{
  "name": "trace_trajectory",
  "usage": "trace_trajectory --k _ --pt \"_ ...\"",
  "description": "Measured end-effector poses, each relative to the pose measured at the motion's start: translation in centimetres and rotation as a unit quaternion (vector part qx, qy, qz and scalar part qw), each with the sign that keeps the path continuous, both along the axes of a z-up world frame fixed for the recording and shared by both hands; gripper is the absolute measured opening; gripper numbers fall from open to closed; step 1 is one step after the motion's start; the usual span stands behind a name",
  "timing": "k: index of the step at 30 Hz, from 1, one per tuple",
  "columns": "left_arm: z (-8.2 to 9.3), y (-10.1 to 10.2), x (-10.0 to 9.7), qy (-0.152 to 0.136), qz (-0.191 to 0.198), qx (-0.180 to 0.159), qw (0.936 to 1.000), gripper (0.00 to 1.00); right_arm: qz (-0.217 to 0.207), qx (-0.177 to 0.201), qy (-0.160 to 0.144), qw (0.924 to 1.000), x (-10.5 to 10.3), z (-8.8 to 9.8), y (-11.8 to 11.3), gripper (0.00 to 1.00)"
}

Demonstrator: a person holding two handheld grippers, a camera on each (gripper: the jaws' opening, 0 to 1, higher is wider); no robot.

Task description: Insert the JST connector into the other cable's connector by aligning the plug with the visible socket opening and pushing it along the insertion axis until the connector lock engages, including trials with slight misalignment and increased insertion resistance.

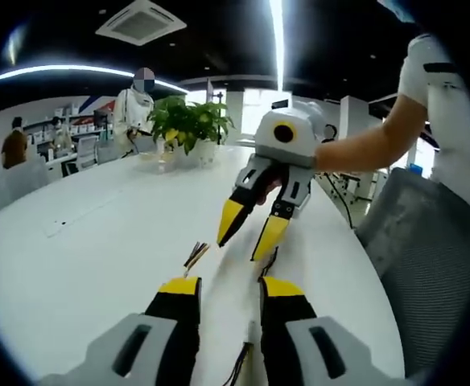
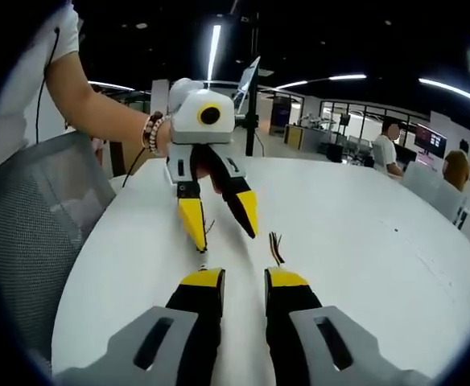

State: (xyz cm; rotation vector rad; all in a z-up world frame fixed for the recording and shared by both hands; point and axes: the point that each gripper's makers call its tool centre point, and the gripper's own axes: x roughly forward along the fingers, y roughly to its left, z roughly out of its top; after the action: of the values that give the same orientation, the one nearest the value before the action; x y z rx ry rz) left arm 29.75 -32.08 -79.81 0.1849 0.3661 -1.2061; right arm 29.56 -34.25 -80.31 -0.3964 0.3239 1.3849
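Facing off over the white desk [image 1: 82,241] | left hand-held gripper [image 1: 229,288] and right hand-held gripper [image 2: 244,279] both parted, holding nothing | loose wire ends [image 1: 195,254] lie centre-frame between them, connector too small to make out | risk: jaws pinch thin wires, plug skews.

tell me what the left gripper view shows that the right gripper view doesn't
Left gripper view: a potted plant at the far end of the white table, a ceiling air vent, and the right gripper coming in with open fingers above a dark cable.

Right gripper view: a beaded bracelet on the person's wrist, and the left gripper, open.

Both: the white table, a grey mesh chair, a loose striped wire end on the table, and people in the office behind.
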Motion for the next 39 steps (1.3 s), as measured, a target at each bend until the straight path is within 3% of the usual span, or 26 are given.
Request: trace_trajectory --k 9,21,39 --pt "-1.5 -0.1 -1.7 0.013 -0.016 0.018 0.9996 0.23 0.004 -0.005 0.010 0.9999 -0.9 -1.1 -0.2 0.17" --pt "-3.6 1.4 -2.4 0.028 -0.016 0.032 0.9990 0.19 0.011 -0.011 0.025 0.9996 -1.9 -3.0 -0.2 0.17" --pt "-4.1 1.2 -2.4 0.031 -0.018 0.026 0.9990 0.12 0.026 -0.013 0.017 0.9994 -2.5 -4.3 -0.3 0.13"
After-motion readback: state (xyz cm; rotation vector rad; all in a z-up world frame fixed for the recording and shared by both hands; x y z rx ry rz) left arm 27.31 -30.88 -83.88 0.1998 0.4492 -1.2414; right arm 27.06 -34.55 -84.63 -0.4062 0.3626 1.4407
